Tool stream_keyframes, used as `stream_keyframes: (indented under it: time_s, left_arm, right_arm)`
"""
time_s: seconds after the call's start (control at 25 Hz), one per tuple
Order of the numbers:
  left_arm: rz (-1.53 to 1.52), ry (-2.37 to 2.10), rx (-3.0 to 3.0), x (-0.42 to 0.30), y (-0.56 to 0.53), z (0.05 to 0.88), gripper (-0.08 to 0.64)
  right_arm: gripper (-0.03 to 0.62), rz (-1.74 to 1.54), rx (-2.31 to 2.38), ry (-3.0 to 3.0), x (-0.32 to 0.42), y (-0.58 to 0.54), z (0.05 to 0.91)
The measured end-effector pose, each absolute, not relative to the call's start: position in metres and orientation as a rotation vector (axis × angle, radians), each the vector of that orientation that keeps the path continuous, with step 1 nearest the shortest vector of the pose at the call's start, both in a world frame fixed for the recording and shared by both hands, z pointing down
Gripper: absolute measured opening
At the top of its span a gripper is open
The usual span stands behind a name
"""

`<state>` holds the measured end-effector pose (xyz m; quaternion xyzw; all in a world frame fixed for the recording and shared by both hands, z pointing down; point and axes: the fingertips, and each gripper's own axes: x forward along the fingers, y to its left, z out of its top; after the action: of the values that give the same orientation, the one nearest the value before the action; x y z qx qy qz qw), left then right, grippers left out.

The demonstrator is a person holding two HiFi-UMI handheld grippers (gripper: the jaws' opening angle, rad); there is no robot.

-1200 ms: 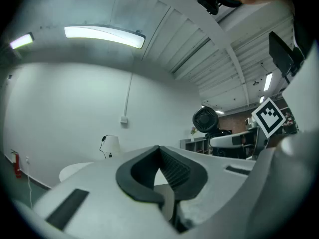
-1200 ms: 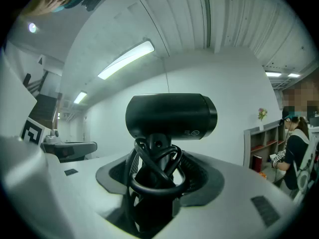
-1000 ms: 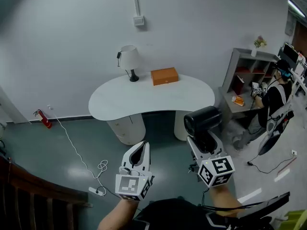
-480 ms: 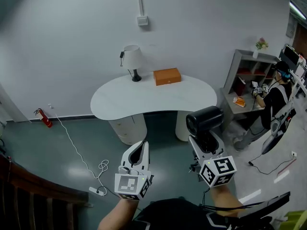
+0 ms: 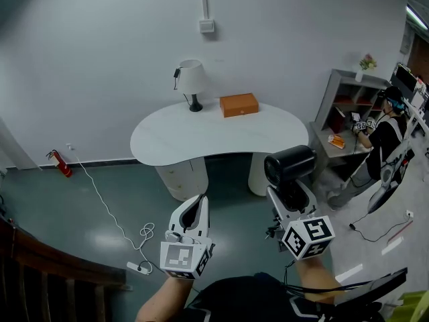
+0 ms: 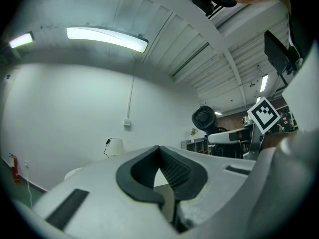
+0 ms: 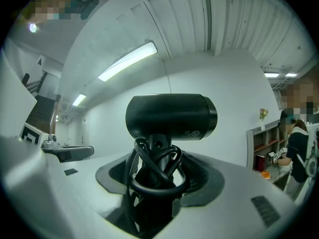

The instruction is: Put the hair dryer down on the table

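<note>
One hair dryer [image 5: 289, 167] stands gripped in right claw [image 5: 290, 194].

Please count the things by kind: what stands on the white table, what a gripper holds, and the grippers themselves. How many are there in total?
lamp: 1, on the table
orange box: 1, on the table
hair dryer: 1, held in the right gripper
grippers: 2, the right gripper and the left gripper, which is shut and empty
total: 5
</note>
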<state>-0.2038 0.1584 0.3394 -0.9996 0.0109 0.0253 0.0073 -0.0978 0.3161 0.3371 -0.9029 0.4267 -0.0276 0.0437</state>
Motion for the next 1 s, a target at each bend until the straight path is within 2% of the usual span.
stream_keyframes:
  time_s: [0.32, 0.6, 1.0]
  left_arm:
    - [0.080, 0.008, -3.145, -0.220, 0.129, 0.349, 0.005]
    - [0.138, 0.137, -3.138, -0.217, 0.100, 0.352, 0.005]
    - [0.056, 0.131, -3.150, -0.150, 0.080, 0.359, 0.005]
  right_arm:
    - [0.273, -0.087, -2.780, 1.283, -0.113, 0.291, 0.341]
    - [0.273, -0.086, -2.778, 1.309, -0.097, 0.267, 0.347]
    - [0.273, -0.102, -2.737, 1.361, -0.025, 0.235, 0.346]
